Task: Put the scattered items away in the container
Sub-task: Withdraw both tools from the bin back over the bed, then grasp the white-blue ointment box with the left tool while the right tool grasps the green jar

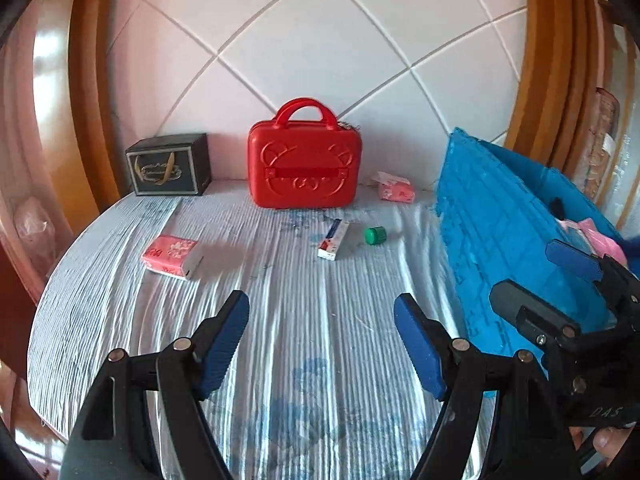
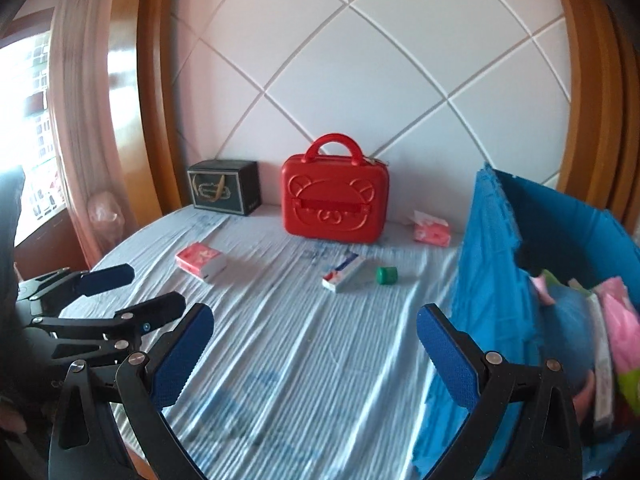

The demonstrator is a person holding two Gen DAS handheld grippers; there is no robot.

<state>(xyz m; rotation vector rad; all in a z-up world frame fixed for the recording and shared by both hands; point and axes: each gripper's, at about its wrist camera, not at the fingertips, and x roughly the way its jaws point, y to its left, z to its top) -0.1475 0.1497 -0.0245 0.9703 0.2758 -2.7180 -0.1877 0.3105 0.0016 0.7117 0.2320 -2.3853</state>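
**Both grippers spread and empty over the bed, loose items ahead, blue container to the right**

The left gripper hovers above the pale striped bedsheet with its blue-padded fingers wide apart and nothing between them. The right gripper is likewise spread and holds nothing; in the left wrist view it shows at the right edge, just beside the container wall.

The container is a bright blue open box with a ribbed outer wall, standing to the right of both grippers. The right wrist view looks partly into it: pink and green packets already lie inside, though they are too blurred to name.

Ahead of the left gripper and off to its left lies a pink tissue pack with a floral print and a white end. Straight ahead, farther out, sits a small white box with red and blue markings, lying flat and angled. Just to its right, apart from it, is a small green cap on its side. Farther back and to the right, near the container's far corner, lies an opened pink tissue pack.

Against the white quilted headboard stand a red bear-embossed case with a handle and, left of it, a black gift box.
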